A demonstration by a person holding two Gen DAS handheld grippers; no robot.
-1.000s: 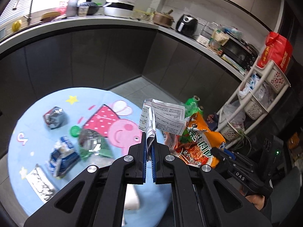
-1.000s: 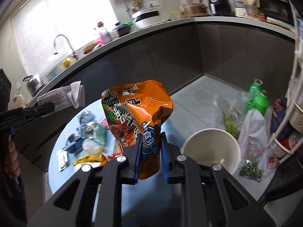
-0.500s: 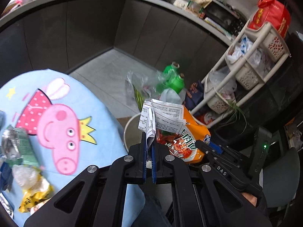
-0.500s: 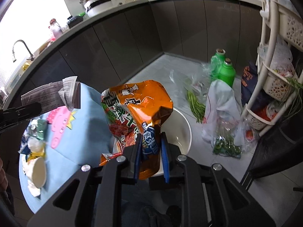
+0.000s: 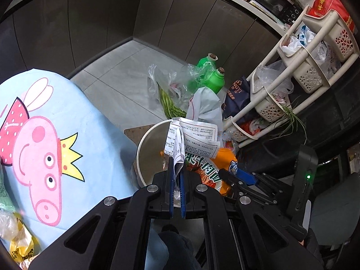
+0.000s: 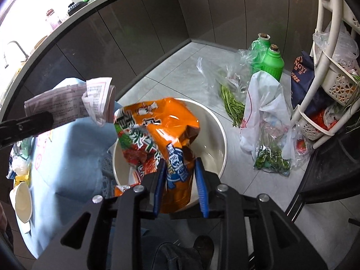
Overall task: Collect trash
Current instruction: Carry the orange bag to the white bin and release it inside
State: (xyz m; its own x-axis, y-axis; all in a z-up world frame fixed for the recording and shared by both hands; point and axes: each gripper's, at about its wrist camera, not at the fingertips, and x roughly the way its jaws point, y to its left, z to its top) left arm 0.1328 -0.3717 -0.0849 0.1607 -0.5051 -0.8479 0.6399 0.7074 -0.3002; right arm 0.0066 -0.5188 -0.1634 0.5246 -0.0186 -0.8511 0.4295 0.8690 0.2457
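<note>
The trash is two pieces, each above a white round bin (image 5: 144, 144) on the tiled floor beside the table.

Left wrist view: the left gripper (image 5: 177, 181) has its blue-padded fingers clamped on a folded printed paper (image 5: 193, 138), which stands up over the bin's rim. Just to the right, the orange snack bag (image 5: 213, 168) hangs at the tip of the right gripper (image 5: 234, 176). The bin's inside looks nearly bare, with only a small orange scrap visible. The light-blue cartoon-pig tablecloth (image 5: 45, 135) fills the left side, with a yellow wrapper (image 5: 20, 247) at its lower edge.

Right wrist view: the right gripper (image 6: 181, 185) has its fingers apart with the orange snack bag (image 6: 157, 135) between them; the bag looks blurred and loose over the bin (image 6: 220, 135). The printed paper (image 6: 74, 103) sits at the left, pinched by the left gripper (image 6: 27, 123). On the floor behind the bin lie a clear bag of green stalks (image 6: 229, 99), two green bottles (image 6: 273, 64) and a white plastic bag (image 6: 265, 103). A white basket rack (image 6: 333, 83) holds plastic bags.
</note>
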